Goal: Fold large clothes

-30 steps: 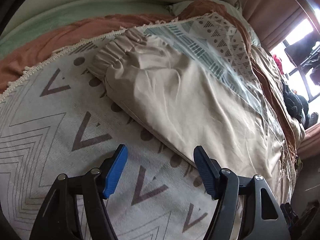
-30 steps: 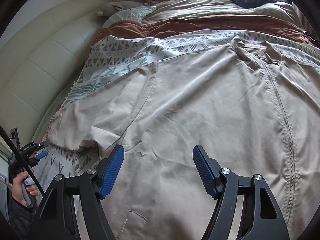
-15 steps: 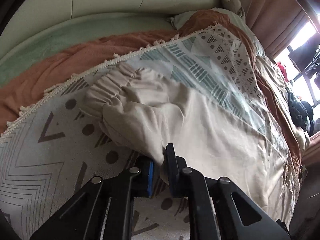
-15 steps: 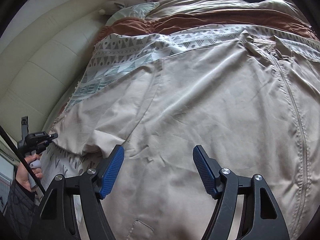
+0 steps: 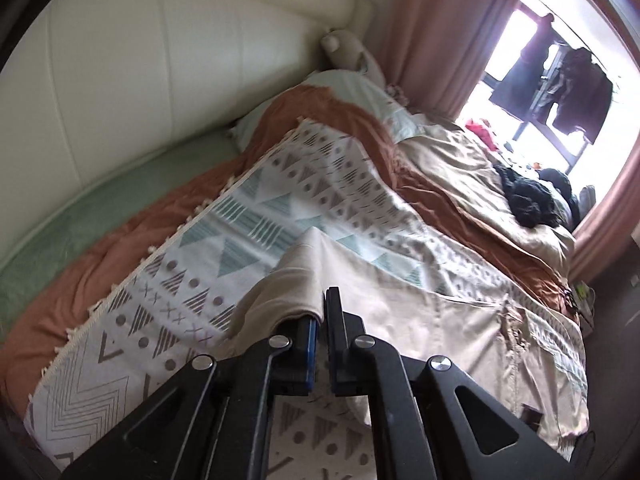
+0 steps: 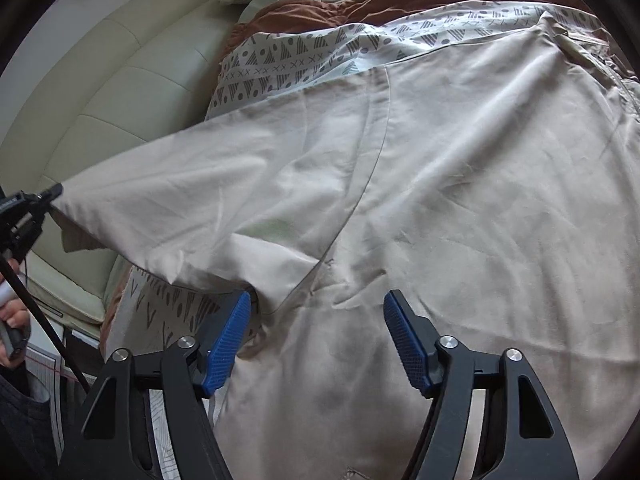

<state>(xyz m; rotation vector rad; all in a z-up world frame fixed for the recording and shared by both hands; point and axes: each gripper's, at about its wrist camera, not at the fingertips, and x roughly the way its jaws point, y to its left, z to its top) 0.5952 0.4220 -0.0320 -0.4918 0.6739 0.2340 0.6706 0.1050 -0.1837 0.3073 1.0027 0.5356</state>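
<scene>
A large beige jacket (image 6: 460,168) lies spread over a patterned blanket (image 6: 304,60) on the bed. My left gripper (image 5: 322,312) is shut on the end of the jacket's sleeve (image 5: 296,280) and holds it up off the blanket. In the right wrist view that left gripper (image 6: 54,192) shows at the far left, with the sleeve (image 6: 208,184) stretched taut from it to the jacket's body. My right gripper (image 6: 316,316) hovers just above the jacket near the armpit seam. Its jaws are closing, with cloth below them and nothing pinched between the pads.
A cream padded headboard (image 5: 132,76) runs along the bed's far side. A rust-brown cover (image 5: 328,116) and a tan duvet (image 5: 460,160) lie beyond the blanket (image 5: 260,216). Dark clothes (image 5: 528,200) sit near the window. A person's hand (image 6: 12,320) holds the left gripper's handle.
My left gripper shut on the sleeve end and rose, pulling the sleeve up and taut. My right gripper came lower over the jacket and its jaws narrowed.
</scene>
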